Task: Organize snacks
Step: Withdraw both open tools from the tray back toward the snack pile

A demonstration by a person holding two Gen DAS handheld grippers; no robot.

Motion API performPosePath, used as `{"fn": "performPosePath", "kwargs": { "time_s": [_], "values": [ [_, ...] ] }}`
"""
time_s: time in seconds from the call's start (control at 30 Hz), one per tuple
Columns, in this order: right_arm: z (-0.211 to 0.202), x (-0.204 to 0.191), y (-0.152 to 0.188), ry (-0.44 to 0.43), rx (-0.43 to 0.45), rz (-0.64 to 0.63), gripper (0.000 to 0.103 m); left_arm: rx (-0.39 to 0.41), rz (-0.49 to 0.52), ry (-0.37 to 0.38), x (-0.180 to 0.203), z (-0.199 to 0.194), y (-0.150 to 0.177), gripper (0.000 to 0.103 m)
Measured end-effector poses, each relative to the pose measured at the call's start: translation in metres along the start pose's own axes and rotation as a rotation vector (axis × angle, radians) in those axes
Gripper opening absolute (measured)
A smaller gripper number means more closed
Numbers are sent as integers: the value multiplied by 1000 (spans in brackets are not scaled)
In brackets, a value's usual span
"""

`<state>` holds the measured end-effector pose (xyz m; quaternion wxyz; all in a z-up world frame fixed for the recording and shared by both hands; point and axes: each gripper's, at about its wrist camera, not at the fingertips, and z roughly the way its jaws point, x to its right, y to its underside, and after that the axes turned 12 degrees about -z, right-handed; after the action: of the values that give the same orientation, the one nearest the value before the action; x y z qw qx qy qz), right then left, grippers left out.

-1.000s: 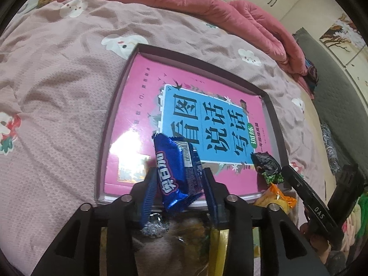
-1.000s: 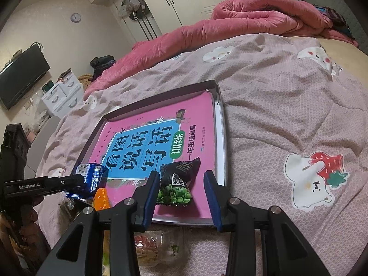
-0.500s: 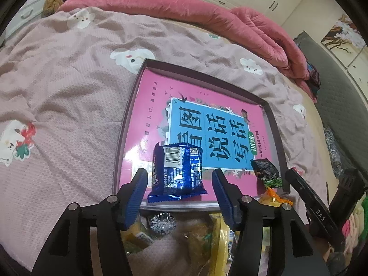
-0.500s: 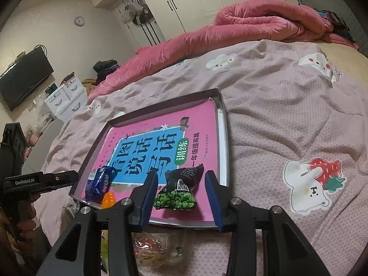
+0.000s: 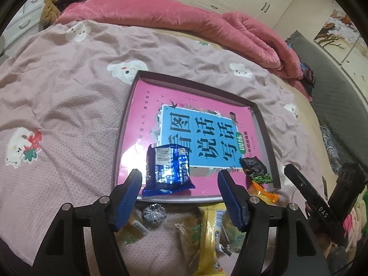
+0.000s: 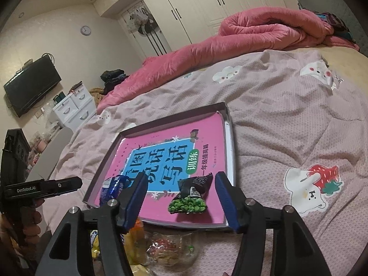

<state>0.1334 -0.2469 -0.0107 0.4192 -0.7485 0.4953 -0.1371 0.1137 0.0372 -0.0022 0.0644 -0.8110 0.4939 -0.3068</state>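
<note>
A tray [image 5: 124, 124] is set on a pink bedspread [image 5: 69, 96]. A wall television [image 6: 32, 85] is seen only from the right wrist. Both the left gripper [image 5: 179, 184] and right gripper [image 6: 181, 188] have just been opening and grip nothing; the blue packet [image 5: 168, 168] and green pea packet [image 6: 191, 195] lie released.

Cookie pack [image 5: 169, 169] lies in the tray [image 5: 124, 124] between the left jaws; pea packet [image 6: 192, 195] between the right jaws.

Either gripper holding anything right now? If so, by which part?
Nothing held. Left gripper has just opened; the blue packet lies free in the tray. Right gripper likewise, around the pea packet.
</note>
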Motion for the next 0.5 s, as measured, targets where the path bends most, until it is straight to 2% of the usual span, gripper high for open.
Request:
{"fn": "performPosePath", "kwargs": {
  "time_s": [0.5],
  "values": [
    [-12, -12, 3, -13, 18, -41, 61, 11, 15, 9, 4, -15, 13, 70]
  ]
}}
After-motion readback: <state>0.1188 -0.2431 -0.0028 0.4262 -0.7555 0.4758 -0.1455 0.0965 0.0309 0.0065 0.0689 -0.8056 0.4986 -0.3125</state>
